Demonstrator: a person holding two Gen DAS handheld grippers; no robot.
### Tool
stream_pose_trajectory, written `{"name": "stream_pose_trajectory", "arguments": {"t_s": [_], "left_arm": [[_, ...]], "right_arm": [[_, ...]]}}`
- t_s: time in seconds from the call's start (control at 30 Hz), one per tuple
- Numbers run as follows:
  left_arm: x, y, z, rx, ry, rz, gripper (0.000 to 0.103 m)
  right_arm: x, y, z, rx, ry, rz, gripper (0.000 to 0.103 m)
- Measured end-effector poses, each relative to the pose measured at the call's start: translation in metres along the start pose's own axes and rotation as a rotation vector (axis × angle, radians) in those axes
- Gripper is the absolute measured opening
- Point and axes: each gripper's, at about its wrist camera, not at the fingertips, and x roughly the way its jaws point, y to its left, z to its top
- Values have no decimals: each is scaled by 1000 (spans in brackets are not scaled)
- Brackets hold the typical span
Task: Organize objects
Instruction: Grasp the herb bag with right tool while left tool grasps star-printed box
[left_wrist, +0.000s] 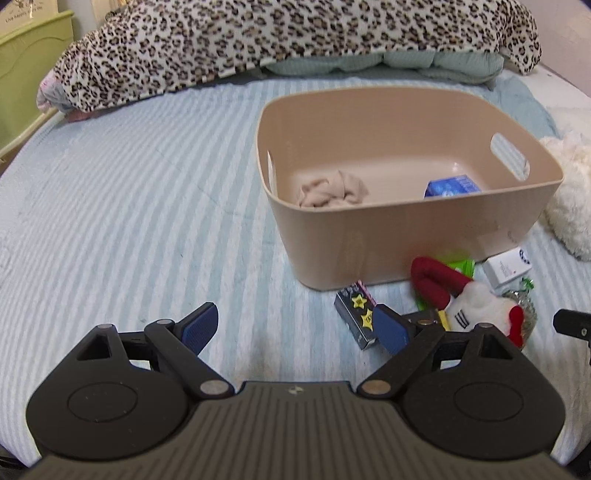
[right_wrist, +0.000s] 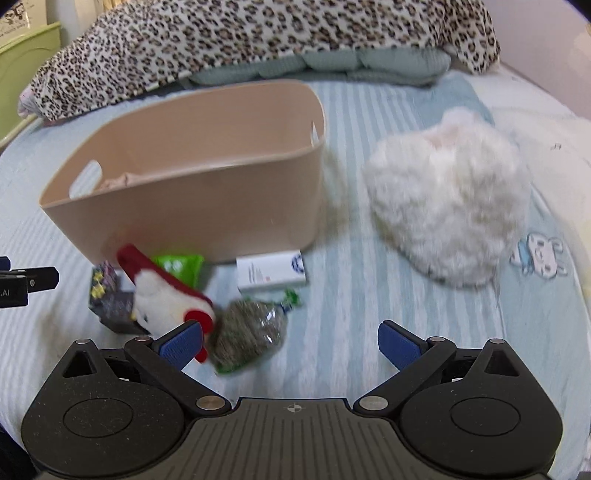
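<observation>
A beige plastic bin (left_wrist: 406, 243) stands on the striped bed and shows in the right wrist view too (right_wrist: 192, 210). Inside lie a crumpled beige cloth (left_wrist: 332, 192) and a blue packet (left_wrist: 452, 186). In front of the bin lie a dark star-printed box (left_wrist: 356, 314), a red and white plush toy (left_wrist: 469, 299), a green packet (right_wrist: 181, 266), a white box (right_wrist: 271, 275) and a clear bag of dark scrubbers (right_wrist: 249, 332). My left gripper (left_wrist: 295, 326) is open and empty, left of the star box. My right gripper (right_wrist: 291, 343) is open and empty, just behind the scrubber bag.
A fluffy white plush (right_wrist: 450, 199) lies to the right of the bin. A leopard-print blanket (left_wrist: 295, 40) and a green pillow (left_wrist: 384, 62) lie at the back of the bed. A green cabinet (left_wrist: 26, 70) stands at the far left.
</observation>
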Motion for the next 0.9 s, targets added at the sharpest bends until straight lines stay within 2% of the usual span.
{"name": "stream_pose_trajectory", "arguments": {"t_s": [0.27, 0.43, 0.77, 0.9], "left_arm": [[25, -4, -3, 7, 30, -6, 91], [37, -8, 2, 3, 30, -15, 91], [63, -16, 2, -5, 63, -57, 91], [76, -17, 2, 1, 96, -28, 89]], "right_arm": [[27, 6, -10, -28, 76, -7, 103], [46, 8, -11, -24, 111, 18, 103], [72, 13, -4, -10, 94, 23, 103], [75, 14, -5, -8, 70, 20, 98]]}}
